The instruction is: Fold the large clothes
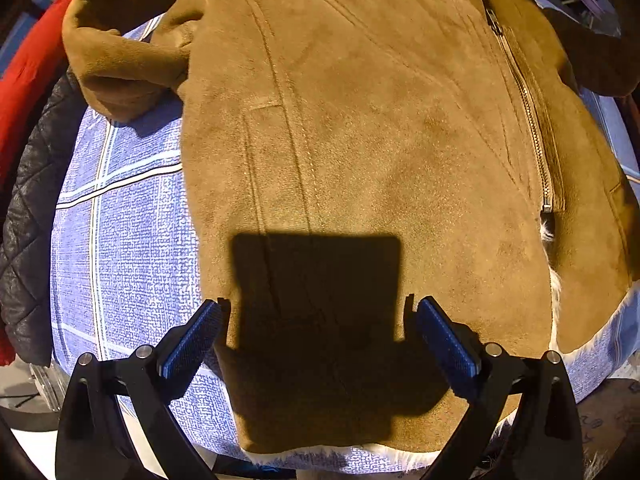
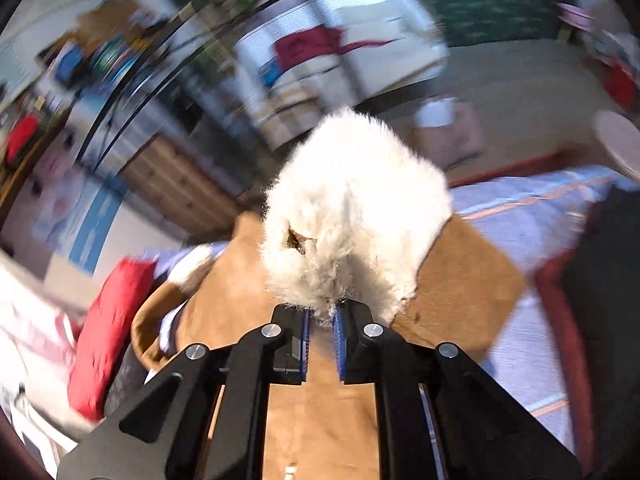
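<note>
- One tan suede coat (image 1: 360,128) lies spread flat on a bed with a blue checked cover (image 1: 120,216), and the coat serves as the landmark here.
- The left gripper (image 1: 318,340) hangs above the coat's lower hem, its two blue-padded fingers (image 1: 192,340) spread wide with nothing between them.
- Its square shadow (image 1: 316,292) falls on the suede between the fingers, just above the hem.
- A metal zip (image 1: 528,120) runs down the coat's front, to the right of the gripper's shadow.
- White fur lining (image 1: 554,280) peeks out along the coat's lower right edge and under the hem.
- A rolled tan sleeve (image 1: 120,64) lies at the coat's upper left, resting on the blue cover.
- Left of the coat, at the bed's edge, sit a black quilted jacket (image 1: 32,208) and a red garment (image 1: 28,76).
- In the right wrist view, the right gripper (image 2: 320,322) is nearly closed, pinching a fluffy white-furred piece of the coat (image 2: 352,208) raised above the tan body (image 2: 320,412).
- The fur bunches up just past the fingertips, and a small patch of tan shows through it.
- The room behind the raised fur is blurred; a red cushion-like thing (image 2: 108,332) lies left of the coat.
</note>
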`<state>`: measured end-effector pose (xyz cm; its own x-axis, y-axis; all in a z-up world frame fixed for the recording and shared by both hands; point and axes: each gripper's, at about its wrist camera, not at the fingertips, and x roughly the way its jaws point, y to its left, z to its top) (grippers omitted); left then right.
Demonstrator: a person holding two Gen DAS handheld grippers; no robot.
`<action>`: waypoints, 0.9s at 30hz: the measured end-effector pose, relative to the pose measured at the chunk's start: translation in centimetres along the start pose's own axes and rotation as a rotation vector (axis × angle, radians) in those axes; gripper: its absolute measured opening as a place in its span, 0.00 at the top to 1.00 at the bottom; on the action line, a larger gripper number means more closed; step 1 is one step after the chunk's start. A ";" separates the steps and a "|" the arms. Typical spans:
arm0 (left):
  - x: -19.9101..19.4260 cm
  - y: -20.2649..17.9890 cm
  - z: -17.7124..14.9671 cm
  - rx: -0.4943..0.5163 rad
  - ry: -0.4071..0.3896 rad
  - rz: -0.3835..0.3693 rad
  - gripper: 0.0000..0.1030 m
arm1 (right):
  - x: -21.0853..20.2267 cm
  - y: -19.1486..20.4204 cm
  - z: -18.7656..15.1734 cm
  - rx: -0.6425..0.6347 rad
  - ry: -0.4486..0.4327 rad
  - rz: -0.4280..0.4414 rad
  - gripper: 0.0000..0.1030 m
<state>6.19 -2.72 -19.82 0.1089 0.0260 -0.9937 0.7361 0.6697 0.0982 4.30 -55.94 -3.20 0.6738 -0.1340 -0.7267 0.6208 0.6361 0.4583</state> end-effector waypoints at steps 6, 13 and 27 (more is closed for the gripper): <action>-2.8 2.1 -0.4 -0.082 -0.079 0.031 0.06 | 7.9 11.0 -1.7 -0.165 0.133 0.117 0.90; -3.4 5.1 -2.0 -0.195 -0.083 0.023 0.06 | 17.2 20.2 -8.7 -0.349 0.327 0.121 0.90; -2.0 6.6 -3.3 -0.257 -0.046 -0.007 0.06 | 20.2 19.5 -12.7 -0.357 0.440 0.015 0.29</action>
<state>8.64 4.10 -17.39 0.1394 -0.0090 -0.9902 0.5433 0.8367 0.0689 24.95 -36.65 -15.46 0.4030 0.1577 -0.9015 0.3870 0.8633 0.3240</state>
